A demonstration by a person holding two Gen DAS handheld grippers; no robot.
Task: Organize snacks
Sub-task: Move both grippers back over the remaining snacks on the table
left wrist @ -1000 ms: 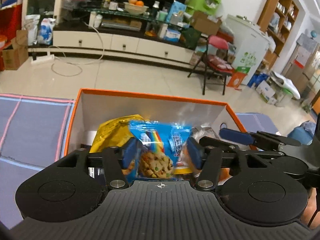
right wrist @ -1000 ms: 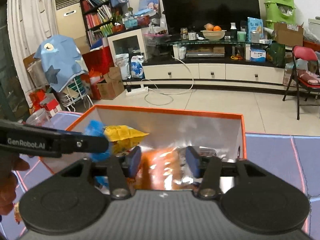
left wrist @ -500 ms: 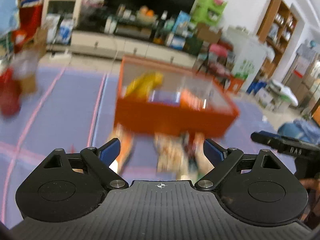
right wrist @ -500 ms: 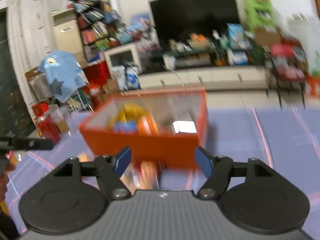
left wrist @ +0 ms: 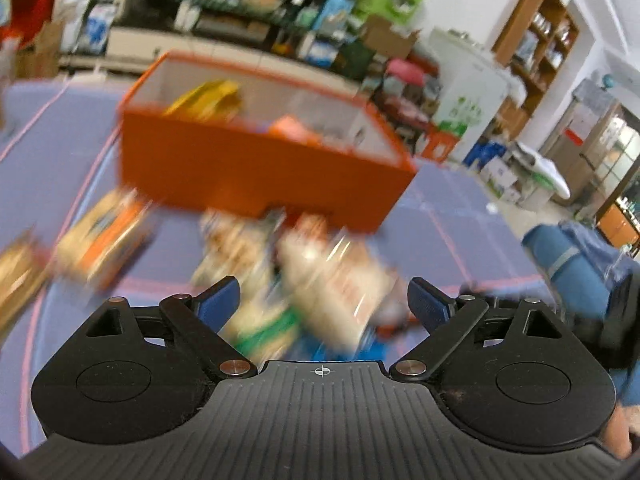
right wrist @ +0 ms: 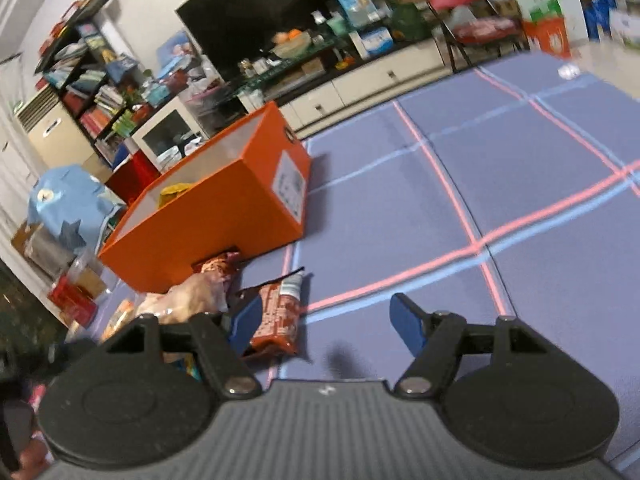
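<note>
In the left wrist view, our left gripper (left wrist: 322,302) has its blue pads spread wide apart with nothing between them. The picture is smeared, so we cannot tell the wrappers apart. At twelve o'clock sits the orange box (left wrist: 256,172) on the purple mat (left wrist: 60,152), and a yellow bag (left wrist: 204,98) pokes above its rim at about eleven o'clock, with something orange-pink beside it at one o'clock inside the box. Directly ahead of the pads, between us and the box, lies a heap of loose snacks (left wrist: 316,276); further out at nine o'clock an orange packet (left wrist: 106,240) lies apart from the heap.

In the right wrist view, our right gripper (right wrist: 324,320) is likewise spread open and empty, hanging over bare mat. The orange box stands at ten o'clock, the yellow bag just showing inside it. Against its near wall, at about ten to eleven o'clock from the pads, a pale crinkled bag (right wrist: 192,292) rests, and a red-brown packet (right wrist: 276,312) lies just beside the left pad.

We judge the work partly done: a few snacks are in the box, yet several still lie on the mat in front of it, so more picking and placing remains for both hands.
</note>
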